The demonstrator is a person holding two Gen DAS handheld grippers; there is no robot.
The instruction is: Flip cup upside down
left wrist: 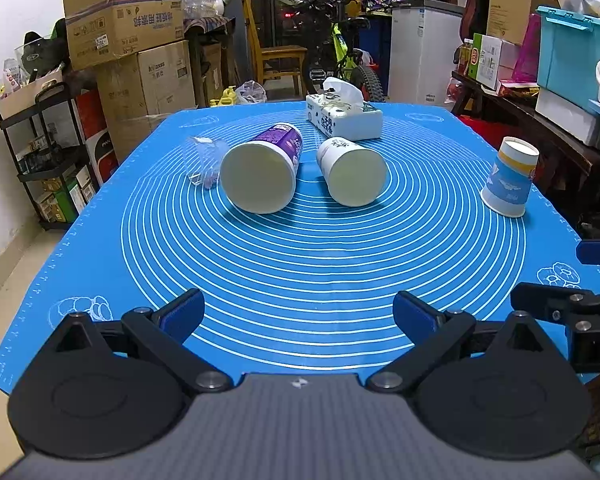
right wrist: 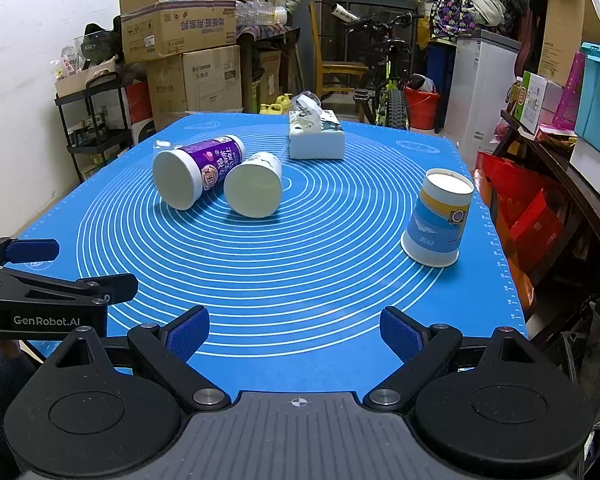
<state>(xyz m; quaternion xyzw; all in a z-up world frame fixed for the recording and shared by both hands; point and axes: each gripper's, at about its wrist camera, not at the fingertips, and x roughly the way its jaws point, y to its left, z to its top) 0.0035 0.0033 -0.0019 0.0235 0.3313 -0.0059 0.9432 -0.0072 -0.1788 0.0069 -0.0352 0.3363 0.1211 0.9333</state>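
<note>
A purple-labelled paper cup (left wrist: 260,172) (right wrist: 198,172) and a white paper cup (left wrist: 352,170) (right wrist: 254,188) lie on their sides mid-mat, mouths toward me. A clear plastic cup (left wrist: 206,160) lies left of the purple one. A blue and yellow paper cup (left wrist: 510,178) (right wrist: 438,218) stands upside down at the right of the mat. My left gripper (left wrist: 298,314) is open and empty over the mat's near edge. My right gripper (right wrist: 294,332) is open and empty, near the front edge, with the blue and yellow cup ahead to its right.
The blue silicone mat (left wrist: 300,264) (right wrist: 300,280) covers the table. A tissue box (left wrist: 344,118) (right wrist: 316,138) sits at the back. Each gripper shows in the other's view: the right one (left wrist: 572,312), the left one (right wrist: 40,280). Boxes, shelves and a bicycle surround the table.
</note>
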